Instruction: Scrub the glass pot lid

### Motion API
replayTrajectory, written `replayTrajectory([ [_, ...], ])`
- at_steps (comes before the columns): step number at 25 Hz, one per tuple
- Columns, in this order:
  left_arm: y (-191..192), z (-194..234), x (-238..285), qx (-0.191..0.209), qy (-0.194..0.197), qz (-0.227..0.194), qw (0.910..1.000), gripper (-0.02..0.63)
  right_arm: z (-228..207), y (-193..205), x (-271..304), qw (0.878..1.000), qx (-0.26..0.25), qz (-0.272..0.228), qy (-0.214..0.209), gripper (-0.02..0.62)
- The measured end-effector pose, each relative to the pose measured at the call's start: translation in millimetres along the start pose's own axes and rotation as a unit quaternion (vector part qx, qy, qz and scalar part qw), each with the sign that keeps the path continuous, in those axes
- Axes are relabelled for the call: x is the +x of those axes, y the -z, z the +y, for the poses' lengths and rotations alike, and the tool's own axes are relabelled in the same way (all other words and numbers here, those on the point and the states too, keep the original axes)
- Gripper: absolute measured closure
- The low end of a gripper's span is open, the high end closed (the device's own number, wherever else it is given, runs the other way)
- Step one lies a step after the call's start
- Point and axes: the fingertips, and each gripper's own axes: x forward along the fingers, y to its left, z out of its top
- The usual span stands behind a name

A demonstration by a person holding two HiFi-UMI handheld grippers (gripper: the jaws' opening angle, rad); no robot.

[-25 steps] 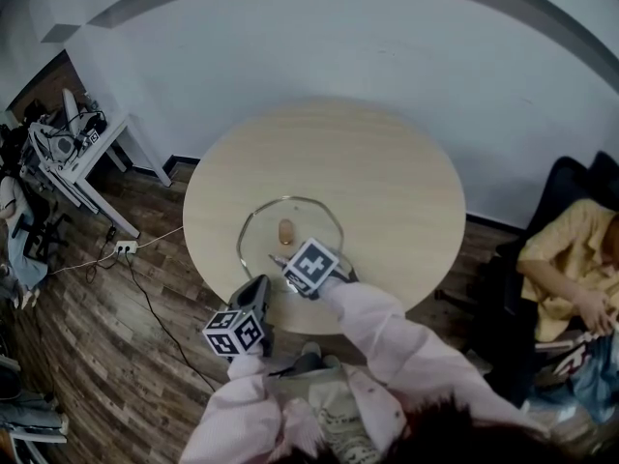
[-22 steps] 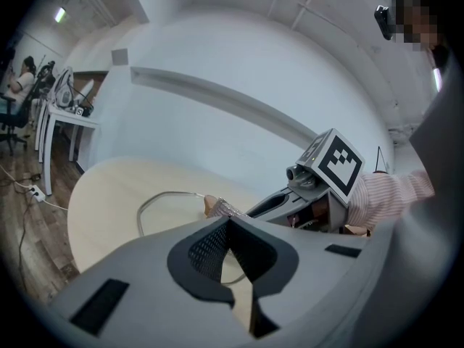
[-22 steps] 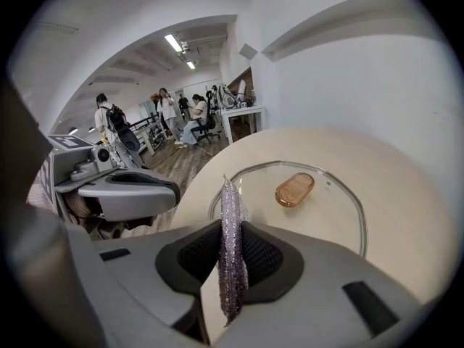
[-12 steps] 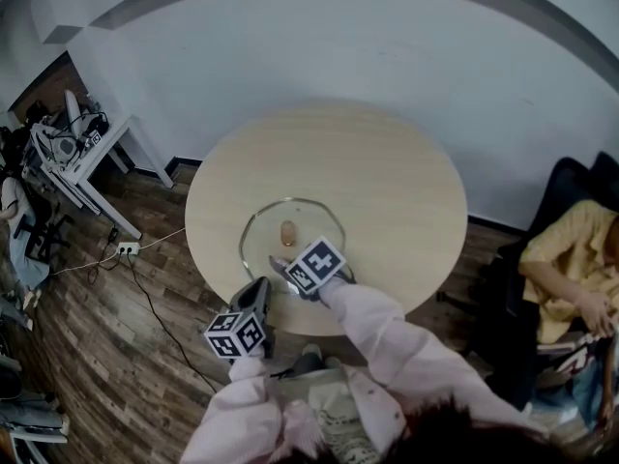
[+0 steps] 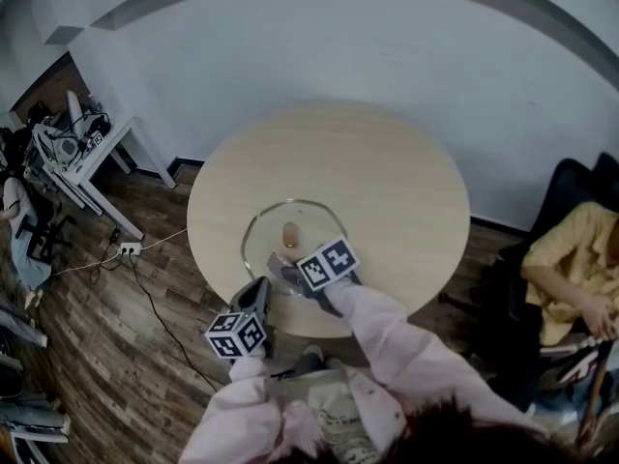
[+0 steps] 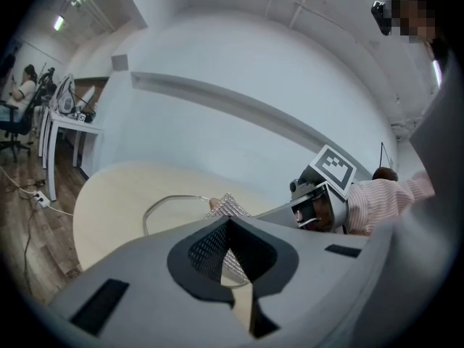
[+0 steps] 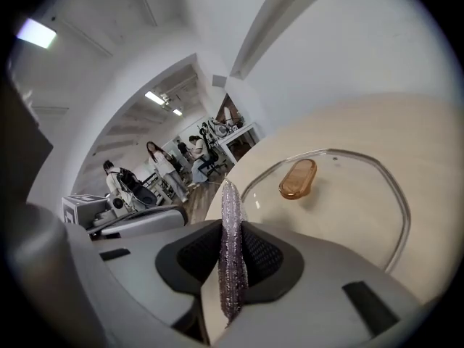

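Observation:
The glass pot lid (image 5: 261,228) lies flat on the round pale table (image 5: 387,182), near its front edge, with an amber knob (image 5: 289,232) at its middle. My right gripper (image 5: 283,275) hangs over the lid's near rim, shut on a silvery mesh scrubber (image 7: 230,259) that stands upright between its jaws. In the right gripper view the lid (image 7: 362,194) and its knob (image 7: 298,178) lie just ahead. My left gripper (image 5: 259,291) is off the table's front edge, shut and holding nothing. The left gripper view shows the scrubber (image 6: 228,207) and the lid's rim (image 6: 163,201) beyond its jaws.
A person in a yellow shirt (image 5: 571,269) sits at the right beside a dark chair. A white desk (image 5: 77,143) with gear stands at the far left. A power strip and cable (image 5: 126,249) lie on the wooden floor. A white wall runs behind the table.
My right gripper has shifted a little to the right along the lid's near rim with the scrubber. The left gripper has stayed where it was.

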Motion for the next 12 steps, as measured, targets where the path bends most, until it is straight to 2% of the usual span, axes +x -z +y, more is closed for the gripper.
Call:
replayTrajectory([
  [7, -4, 5, 4, -0.001, -0.005, -0.011, 0.9999, 0.606, 0, -7, -7, 0.997, 0.031, -0.052, -0.043, 0.517],
  [12, -7, 2, 3, 0.003, -0.002, -0.019, 0.9998, 0.605, 5, -13, -20, 0.991, 0.029, -0.110, -0.070, 0.516],
])
